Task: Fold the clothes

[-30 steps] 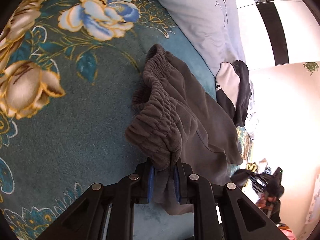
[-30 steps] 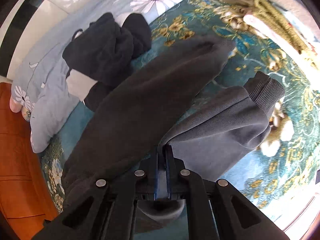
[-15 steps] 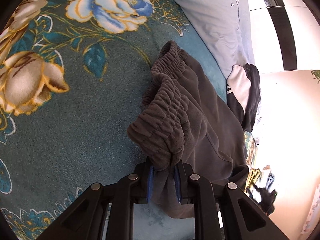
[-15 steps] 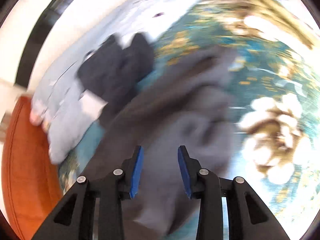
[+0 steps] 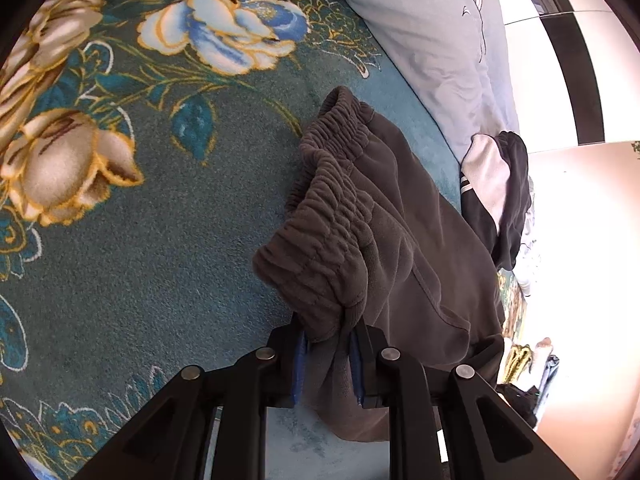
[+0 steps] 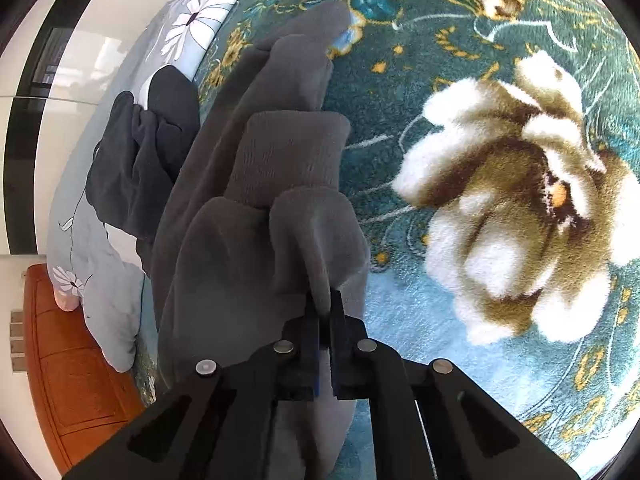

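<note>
Dark grey sweatpants (image 5: 384, 232) lie on a teal floral blanket (image 5: 132, 264). My left gripper (image 5: 326, 340) is shut on their gathered elastic waistband, which bunches up just ahead of the blue pads. In the right wrist view the trouser legs (image 6: 256, 216) stretch away from me, with one ribbed ankle cuff (image 6: 288, 156) folded back on top. My right gripper (image 6: 322, 314) is shut on a fold of the grey leg fabric, pinched thin between its jaws.
A black and white garment (image 6: 136, 156) (image 5: 496, 192) lies crumpled beside the pants against a pale blue flowered pillow (image 5: 432, 40). An orange wooden bed frame (image 6: 68, 368) runs along the left in the right wrist view. Big cream flowers pattern the blanket (image 6: 504, 200).
My right gripper let go of the leg, opened wide while swinging across, then came down and shut on a new fold nearer the cuffs. The left gripper kept its hold on the waistband.
</note>
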Tool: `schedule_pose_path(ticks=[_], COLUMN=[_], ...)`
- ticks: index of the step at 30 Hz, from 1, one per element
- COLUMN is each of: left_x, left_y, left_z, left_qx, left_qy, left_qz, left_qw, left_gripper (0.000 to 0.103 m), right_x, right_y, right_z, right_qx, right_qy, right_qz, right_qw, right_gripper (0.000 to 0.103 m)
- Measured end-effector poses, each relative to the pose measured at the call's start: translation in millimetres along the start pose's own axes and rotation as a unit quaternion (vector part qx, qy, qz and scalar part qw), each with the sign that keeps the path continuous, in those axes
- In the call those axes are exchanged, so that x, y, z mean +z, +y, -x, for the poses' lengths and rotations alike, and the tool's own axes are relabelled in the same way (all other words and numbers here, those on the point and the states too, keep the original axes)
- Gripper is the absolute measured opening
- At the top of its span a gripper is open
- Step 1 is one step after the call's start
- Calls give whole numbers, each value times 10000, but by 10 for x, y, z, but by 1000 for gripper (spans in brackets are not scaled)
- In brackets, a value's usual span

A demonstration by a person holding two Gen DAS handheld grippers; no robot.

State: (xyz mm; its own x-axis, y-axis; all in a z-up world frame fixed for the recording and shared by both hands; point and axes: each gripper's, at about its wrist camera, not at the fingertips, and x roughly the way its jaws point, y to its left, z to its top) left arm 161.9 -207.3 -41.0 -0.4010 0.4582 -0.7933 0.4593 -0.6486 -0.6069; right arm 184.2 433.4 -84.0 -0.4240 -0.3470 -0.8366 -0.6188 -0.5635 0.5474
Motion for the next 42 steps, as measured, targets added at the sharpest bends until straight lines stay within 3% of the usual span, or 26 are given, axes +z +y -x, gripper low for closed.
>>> schedule_pose_path(ticks=[2,5,8,10,14,19,24,28,30,32,35,38,42], left_x=[-16,-63,-191,-304,-444,-334,-104,-96,-160,-277,-455,-504,-354], left_y=[-75,-201,-169,-91,153,42,-456,-640,-556,-357,60,260,15], left_z=[73,250,218,102,-66,77,360,700,644,455,124,37,185], left_qx=[-28,-187,-109,131,439,348,-190,-638,-469,-43,504,451,216], left_qy=[-133,-292,-67,175,452,250,-242,-597,-476,-50,525,703,502], left_qz=[-69,-346,-488,-495,-139,-277,-594,-1067,-1189,-1052,-496,-43,-284], left_qw=[9999,9988,9987,9985,9979,9987,9978,9904,9907,9944,9961,9965,9981], left_gripper=[17,16,17,17,16,16,16,16,16,16,16,16,16], right_x=[-16,-38,-118,-176,-292,-548,-370,-296,-331,-392,-464,-562,-584], right_y=[87,122,1,-196,-819,-1252,-863,-361,-277,-361,-798,-1279,-1428], right_z=[182,746,1388,1564,1164,986,1255,1720,1902,1924,1500,1103,1145], right_qx=[10,265,325,238,-481,-288,31,659,898,861,184,-98,49], right_qy=[-244,-942,-1728,-1894,-1257,-1067,-1382,-2026,-2337,-2399,-1761,-1311,-1316], right_qz=[288,509,722,678,200,-446,-80,506,694,711,174,-526,-753], right_qw=[9993,9939,9818,9793,9907,9929,9904,9757,9657,9644,9840,9899,9884], right_gripper=[3,3,3,3,3,3,3,3,3,3,3,3,3])
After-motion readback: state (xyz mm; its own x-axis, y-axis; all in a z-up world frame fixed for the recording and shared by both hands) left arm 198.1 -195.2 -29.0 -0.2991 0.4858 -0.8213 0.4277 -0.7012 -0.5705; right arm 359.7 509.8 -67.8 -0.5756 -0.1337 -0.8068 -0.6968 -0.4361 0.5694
